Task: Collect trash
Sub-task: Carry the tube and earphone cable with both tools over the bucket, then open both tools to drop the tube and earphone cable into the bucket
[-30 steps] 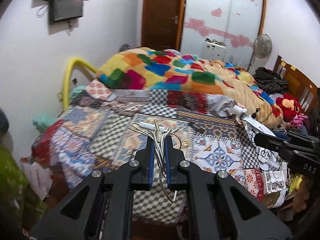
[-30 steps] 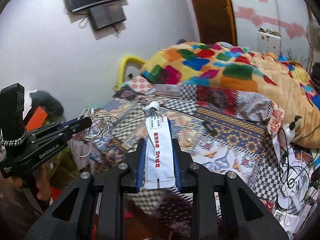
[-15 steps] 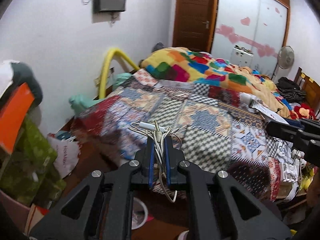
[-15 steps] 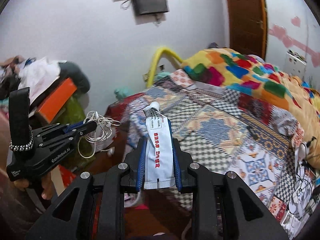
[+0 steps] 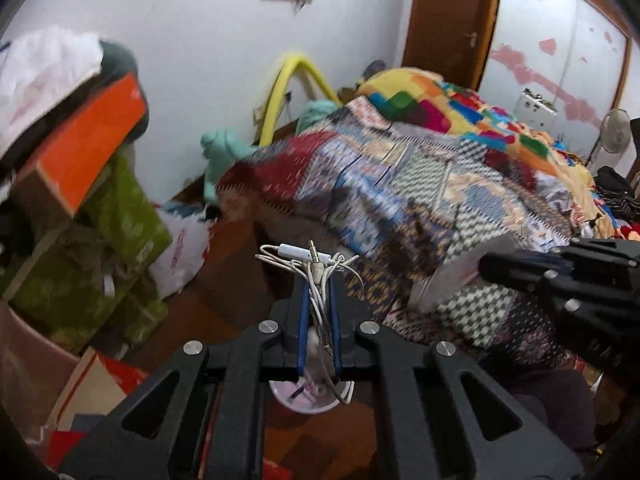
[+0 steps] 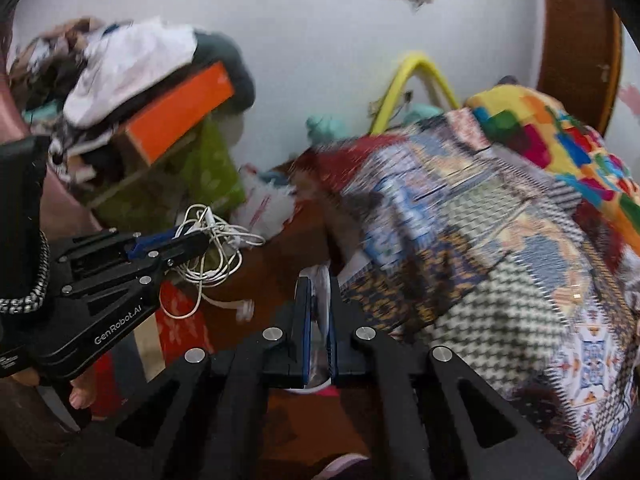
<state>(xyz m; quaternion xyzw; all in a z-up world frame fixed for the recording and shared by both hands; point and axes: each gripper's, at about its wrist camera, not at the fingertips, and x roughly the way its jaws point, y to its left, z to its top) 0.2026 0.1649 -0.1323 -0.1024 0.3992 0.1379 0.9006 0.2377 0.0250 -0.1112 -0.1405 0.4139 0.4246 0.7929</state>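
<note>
My left gripper [image 5: 318, 280] is shut on a tangle of white earphone cables [image 5: 316, 264]; the bundle also shows in the right wrist view [image 6: 212, 240], hanging from the left gripper [image 6: 196, 236]. My right gripper [image 6: 317, 280] is shut on a white tube [image 6: 319, 292], seen edge-on between the blue pads; in the left wrist view the tube [image 5: 448, 276] sticks out of the right gripper [image 5: 486, 266]. Below both grippers a small white round bin [image 5: 308, 396] stands on the brown floor, partly hidden by the fingers.
The bed with its patchwork cover [image 5: 420, 184] fills the right. At the left stands a pile of green boxes [image 5: 104, 240], an orange box [image 5: 84, 144] and clothes. A white plastic bag [image 5: 182, 252] and a yellow hoop [image 5: 292, 84] lie by the wall.
Both grippers have swung left and down, away from the bed toward the floor beside it. The tube has turned edge-on in the right wrist view. Both still hold their items.
</note>
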